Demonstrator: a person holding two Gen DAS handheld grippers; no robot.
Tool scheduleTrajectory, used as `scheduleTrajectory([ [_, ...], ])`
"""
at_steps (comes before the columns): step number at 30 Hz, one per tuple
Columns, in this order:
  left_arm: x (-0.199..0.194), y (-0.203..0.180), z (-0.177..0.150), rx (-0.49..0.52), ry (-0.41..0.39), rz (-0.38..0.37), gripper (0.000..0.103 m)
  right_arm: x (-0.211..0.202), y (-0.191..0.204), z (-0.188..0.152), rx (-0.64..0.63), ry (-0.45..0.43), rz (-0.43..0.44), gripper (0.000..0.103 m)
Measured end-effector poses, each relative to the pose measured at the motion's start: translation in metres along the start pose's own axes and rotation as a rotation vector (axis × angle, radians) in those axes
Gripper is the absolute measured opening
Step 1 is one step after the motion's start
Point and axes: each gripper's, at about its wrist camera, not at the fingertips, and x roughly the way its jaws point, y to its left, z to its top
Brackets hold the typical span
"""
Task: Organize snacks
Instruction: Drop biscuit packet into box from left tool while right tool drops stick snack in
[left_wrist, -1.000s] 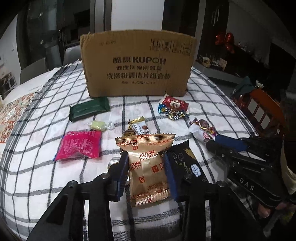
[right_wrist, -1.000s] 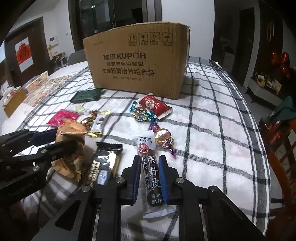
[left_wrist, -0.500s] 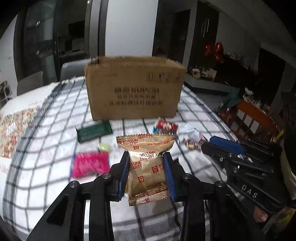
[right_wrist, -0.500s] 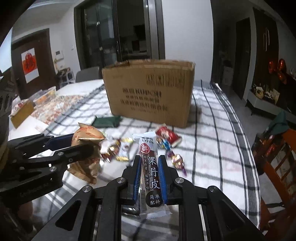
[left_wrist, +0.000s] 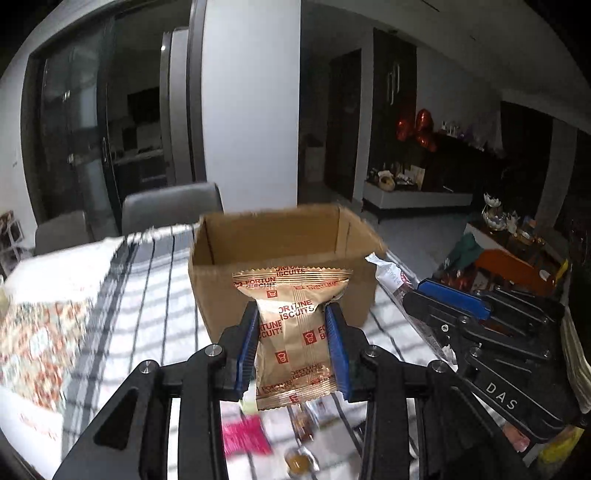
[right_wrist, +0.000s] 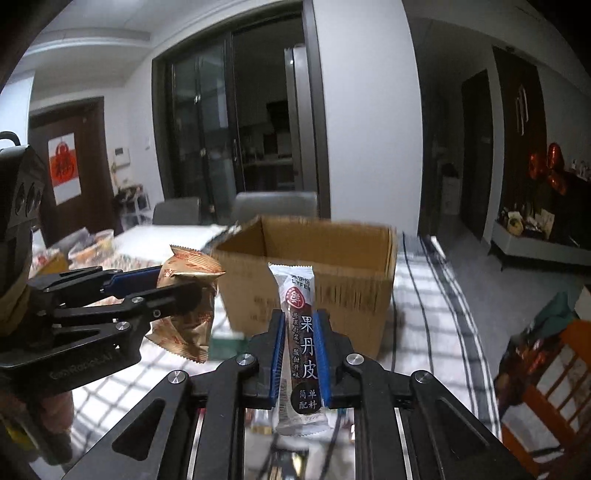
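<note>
Both grippers have been raised off the checked tablecloth (left_wrist: 155, 291) since the earlier frames, so that the open interior of the brown corrugated cardboard box (left_wrist: 280, 243) is now seen ahead of and beyond the jaws, where only its printed front was shown before. The box is presented with its flaps open, and its bottom is hidden.

The left gripper (left_wrist: 291, 347) is clenched on the gold foil Fortune Biscuits packet (left_wrist: 291, 321), which is held upright at its waist between the blue pads, its crimped top above the jaws. The right gripper (right_wrist: 299, 354) is clenched on the slim white and dark fruit-leather stick pack (right_wrist: 297, 332), likewise upright, its top projecting above the jaws.

Below the left jaws, a blurred pink sachet (left_wrist: 245, 437) and small wrapped candies (left_wrist: 301, 458) are left on the cloth.

Both packs are judged light and soft; the foil is likely slippery and the biscuit inside fragile, so a mid-body hold with modest pressure is suited. The stick pack is better held across its narrow width.
</note>
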Motion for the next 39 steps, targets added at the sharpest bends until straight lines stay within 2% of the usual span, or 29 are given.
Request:
scheduleTrajectory([
  [1,0.002,0.002,0.009,0.010,-0.010,-0.001,0.035,0.002,0.000,0.007,0.001,-0.012,0.001,0.012],
  [5,0.013,0.009,0.037,0.024,-0.026,-0.012,0.035,0.011,-0.004,0.035,0.005,-0.056,-0.002,0.011],
  [11,0.065,0.029,0.082,0.014,0.050,-0.042,0.035,0.047,-0.016,0.073,0.008,-0.049,-0.031,0.011],
  [14,0.083,0.028,0.092,0.055,0.055,-0.022,0.035,0.061,-0.020,0.082,0.001,-0.038,-0.044,0.011],
  [19,0.110,0.028,0.108,0.068,0.077,-0.037,0.037,0.081,-0.030,0.085,0.017,-0.001,-0.052,0.011],
  [21,0.115,0.027,0.110,0.079,0.073,-0.021,0.045,0.087,-0.036,0.082,0.033,0.013,-0.052,0.011],
  [23,0.115,0.028,0.110,0.080,0.049,-0.009,0.070,0.091,-0.040,0.081,0.040,0.018,-0.056,0.011],
  [25,0.109,0.028,0.109,0.077,0.028,0.000,0.076,0.093,-0.042,0.079,0.051,0.026,-0.053,0.011],
  [33,0.079,0.032,0.087,0.092,0.004,-0.006,0.076,0.081,-0.037,0.065,0.059,0.041,-0.036,0.012],
  [39,0.048,0.031,0.060,0.088,0.016,-0.031,0.076,0.067,-0.022,0.048,0.065,0.059,0.013,0.012],
])
